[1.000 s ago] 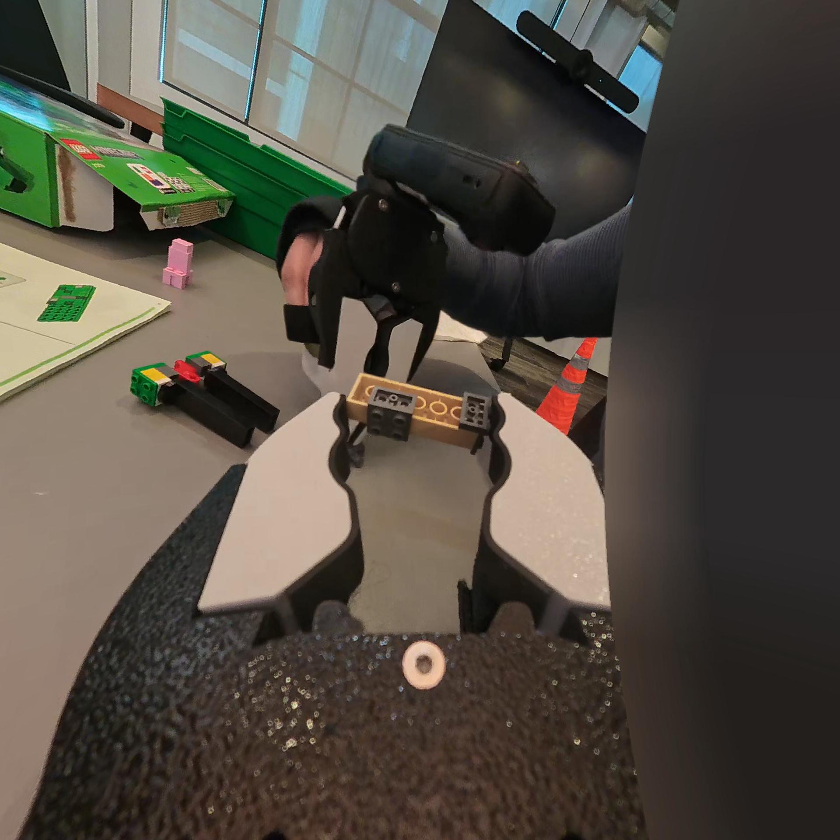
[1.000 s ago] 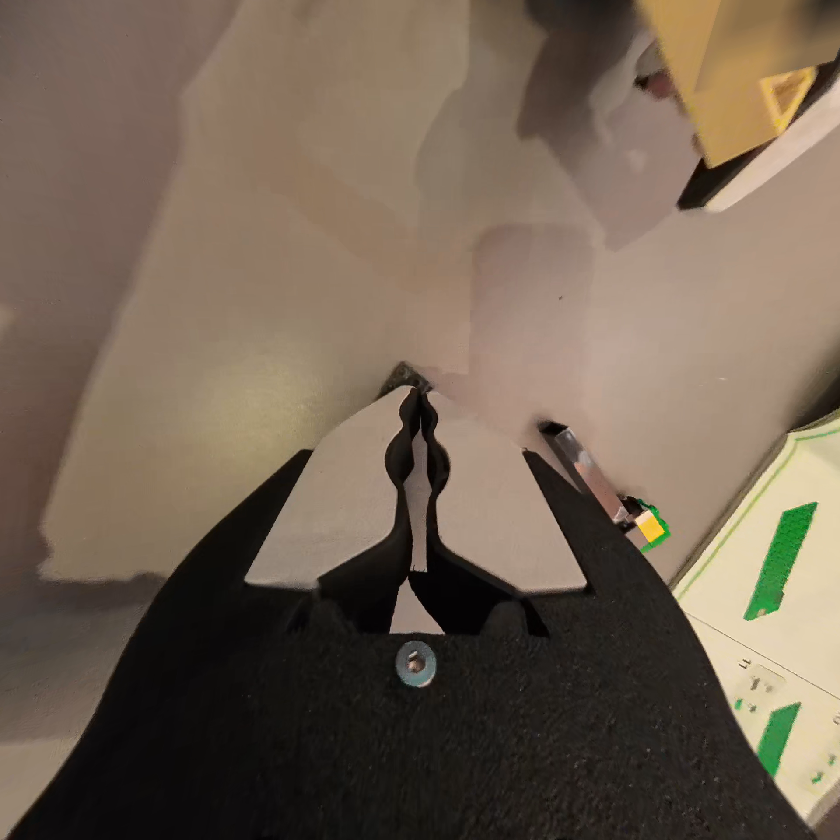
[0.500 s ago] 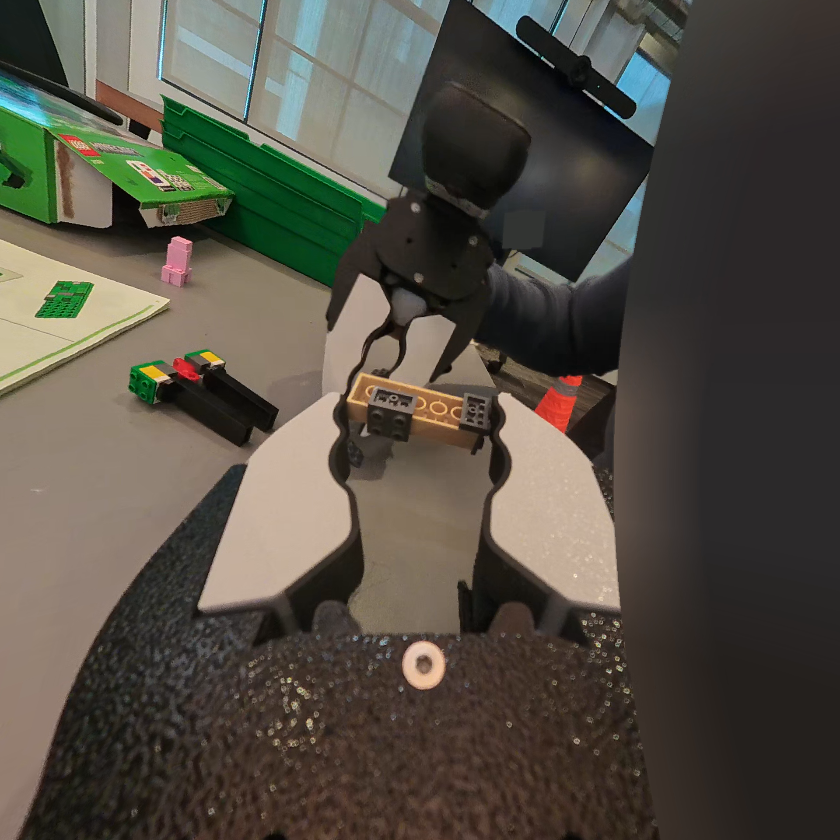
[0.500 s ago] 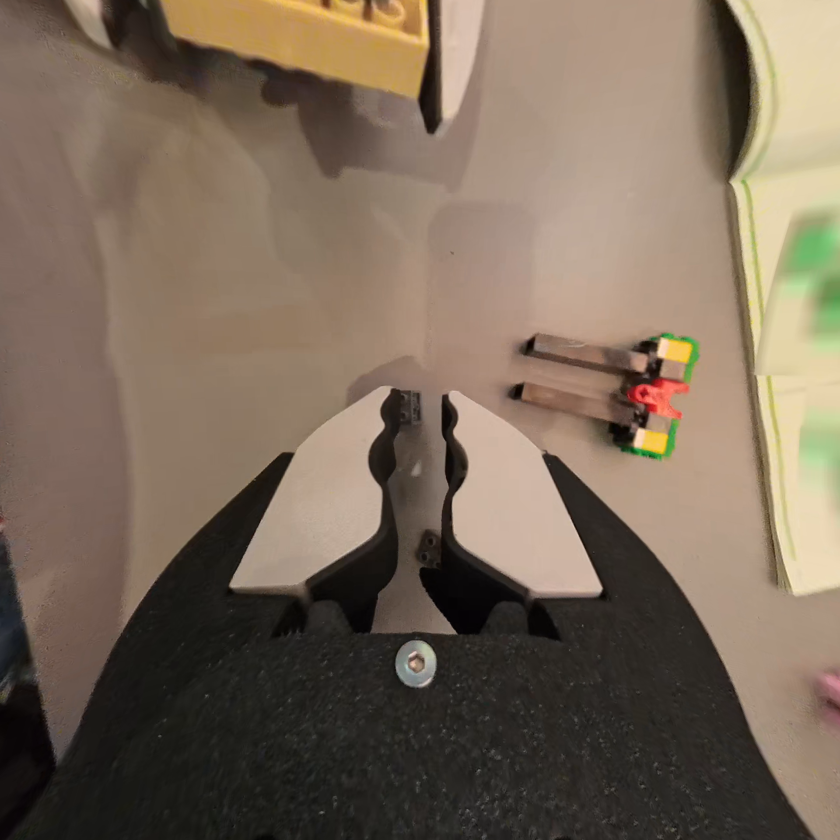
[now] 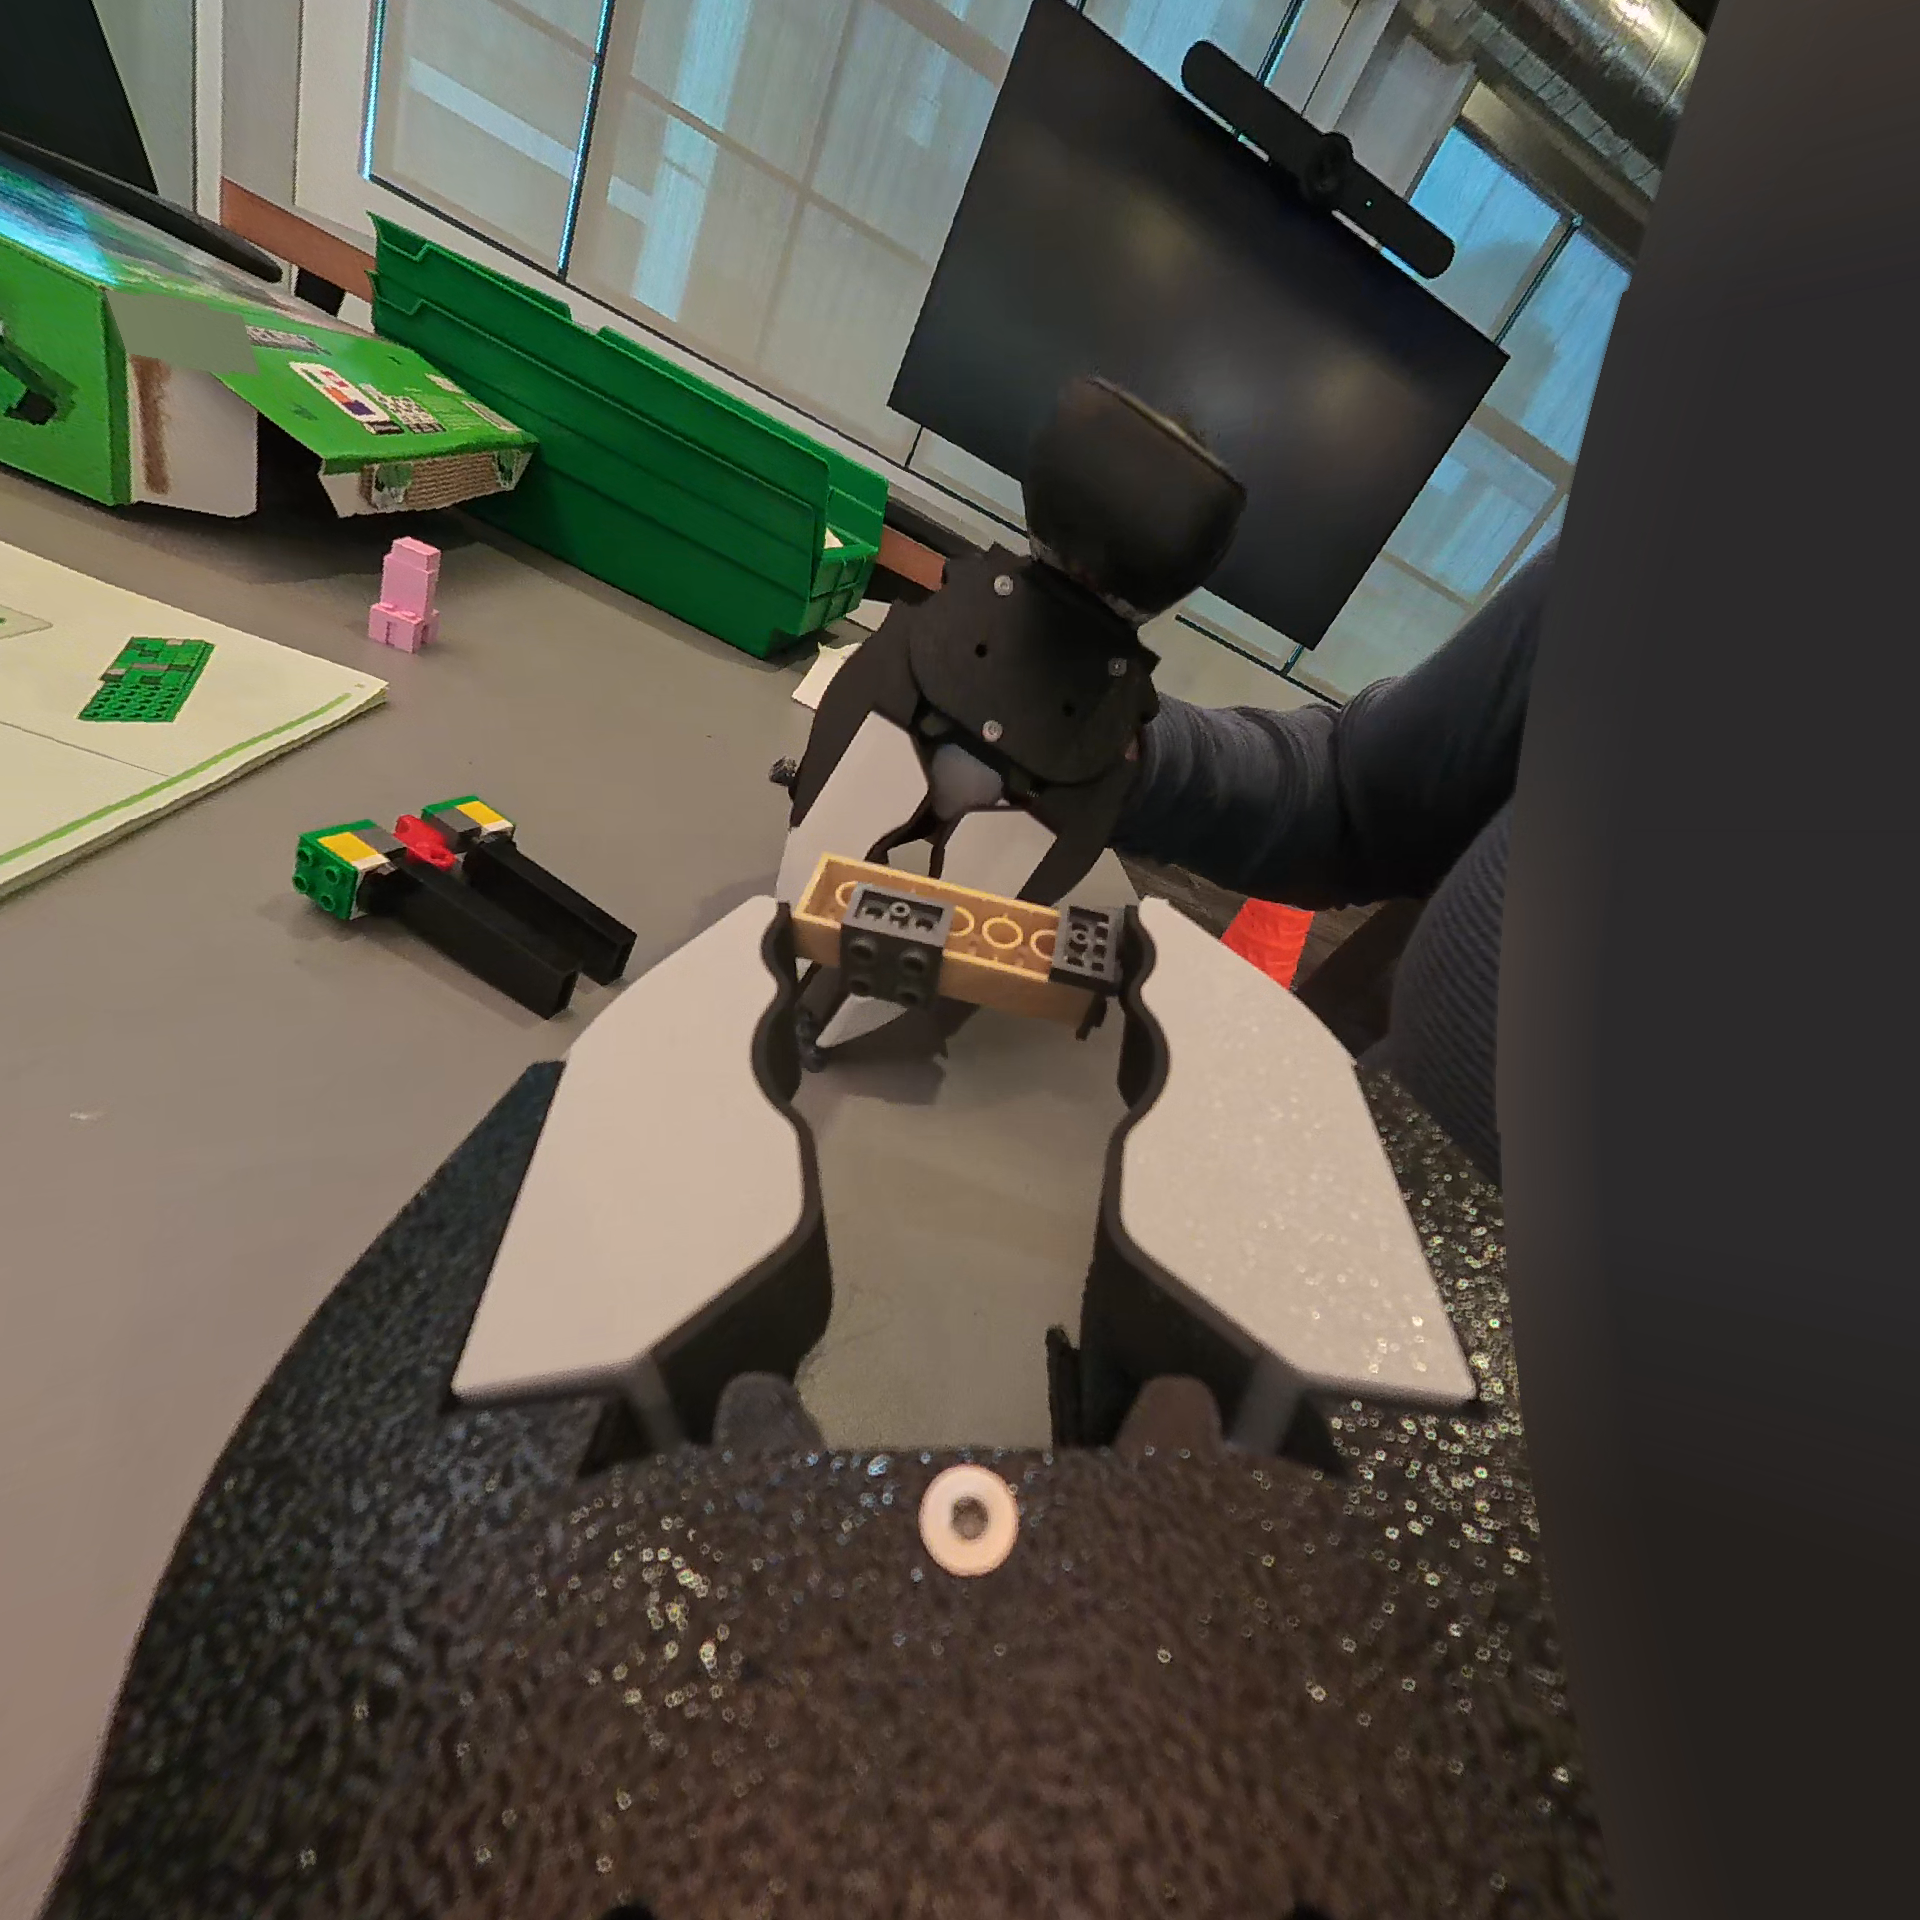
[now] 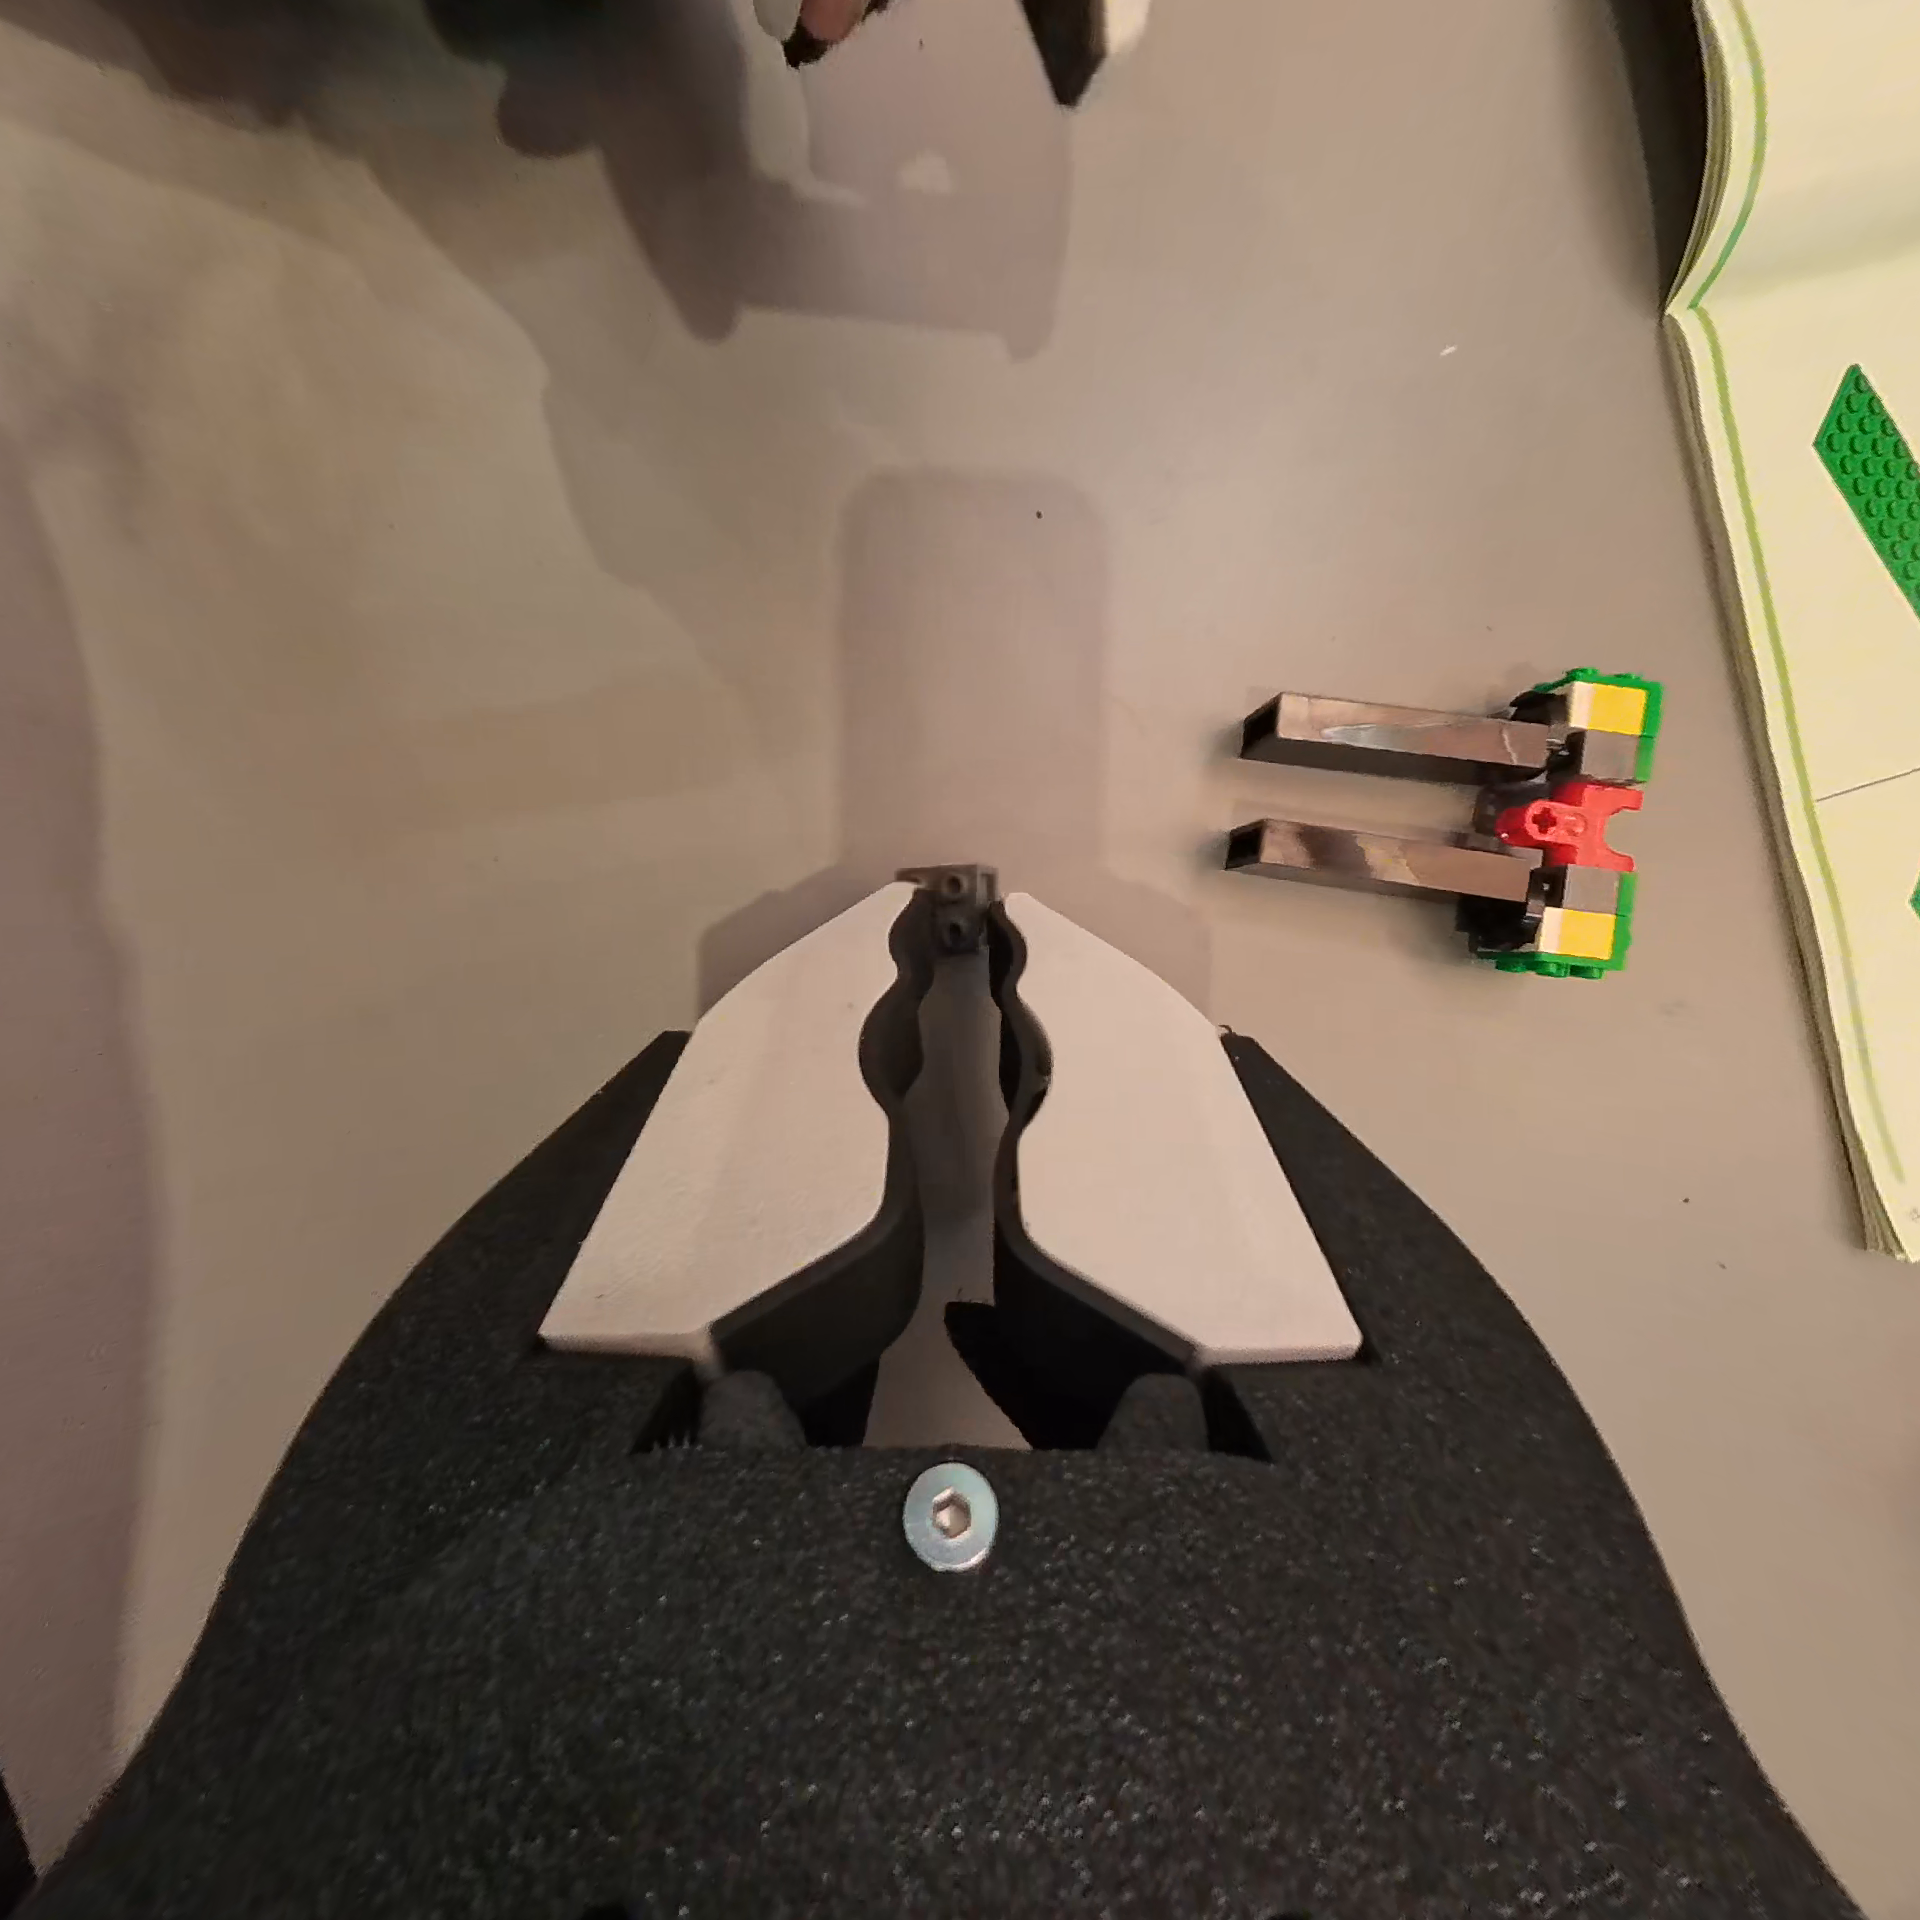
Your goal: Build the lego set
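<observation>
My left gripper (image 5: 951,935) is shut on a tan brick (image 5: 1003,935), held upside down above the grey table (image 5: 208,1091). Two small dark grey bricks (image 5: 896,940) are stuck on the tan brick. My right gripper (image 6: 954,899) points straight down at the table and is shut on a small dark grey brick (image 6: 956,896) at its fingertips. In the left wrist view the right gripper (image 5: 925,847) stands just behind the tan brick, and its tips are partly hidden there.
A black, green, yellow and red sub-assembly (image 6: 1455,821) lies right of my right gripper; it also shows in the left wrist view (image 5: 457,894). An open instruction booklet (image 6: 1818,623), a pink figure (image 5: 405,592), a green box (image 5: 156,395) and green bins (image 5: 644,488) lie further off.
My right gripper has turned to point straight down and its fingers have closed in on the small dark grey brick. My left gripper has held still with the tan brick.
</observation>
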Demonstrator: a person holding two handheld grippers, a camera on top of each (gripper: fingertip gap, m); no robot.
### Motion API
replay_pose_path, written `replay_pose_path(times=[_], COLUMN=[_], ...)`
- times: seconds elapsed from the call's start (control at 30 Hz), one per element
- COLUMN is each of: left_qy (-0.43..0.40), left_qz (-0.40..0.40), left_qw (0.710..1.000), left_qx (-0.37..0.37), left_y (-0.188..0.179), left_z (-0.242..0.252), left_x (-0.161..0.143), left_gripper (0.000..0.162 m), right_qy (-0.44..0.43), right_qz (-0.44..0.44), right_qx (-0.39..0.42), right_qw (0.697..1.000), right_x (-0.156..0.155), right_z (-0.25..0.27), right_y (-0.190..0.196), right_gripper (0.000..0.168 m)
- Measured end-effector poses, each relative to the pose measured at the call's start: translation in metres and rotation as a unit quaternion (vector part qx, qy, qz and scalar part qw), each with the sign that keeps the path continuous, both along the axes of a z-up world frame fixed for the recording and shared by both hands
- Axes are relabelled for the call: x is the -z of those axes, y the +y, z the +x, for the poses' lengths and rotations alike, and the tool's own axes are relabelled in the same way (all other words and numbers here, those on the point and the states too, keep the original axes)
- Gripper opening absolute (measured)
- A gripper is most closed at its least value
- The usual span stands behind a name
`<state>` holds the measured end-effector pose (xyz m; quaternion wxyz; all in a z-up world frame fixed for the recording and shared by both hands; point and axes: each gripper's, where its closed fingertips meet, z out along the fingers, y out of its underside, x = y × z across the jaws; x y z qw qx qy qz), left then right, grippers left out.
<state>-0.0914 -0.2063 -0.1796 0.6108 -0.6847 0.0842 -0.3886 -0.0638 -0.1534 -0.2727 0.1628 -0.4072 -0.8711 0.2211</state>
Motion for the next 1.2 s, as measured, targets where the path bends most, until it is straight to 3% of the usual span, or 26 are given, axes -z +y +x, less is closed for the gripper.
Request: replay_pose_path(times=[0.53, 1.1, 1.2], left_qy=[-0.001, -0.005, -0.006], left_qz=[-0.001, -0.001, -0.002], left_qw=[1.000, 1.000, 1.000], left_qx=[0.001, 0.001, 0.001], left_y=[0.000, 0.000, 0.000], left_z=[0.000, -0.001, -0.001], left_x=[0.000, 0.000, 0.000], left_gripper=[0.059, 0.059, 0.059], right_qy=[0.022, 0.049, 0.025], right_qz=[0.057, -0.017, -0.053], right_qx=[-0.027, -0.010, 0.054], right_qw=[0.998, 0.999, 0.997], right_x=[-0.002, -0.012, -0.016], right_z=[-0.002, -0.005, -0.005], right_y=[-0.002, 0.007, 0.010], right_gripper=[0.005, 0.000, 0.009])
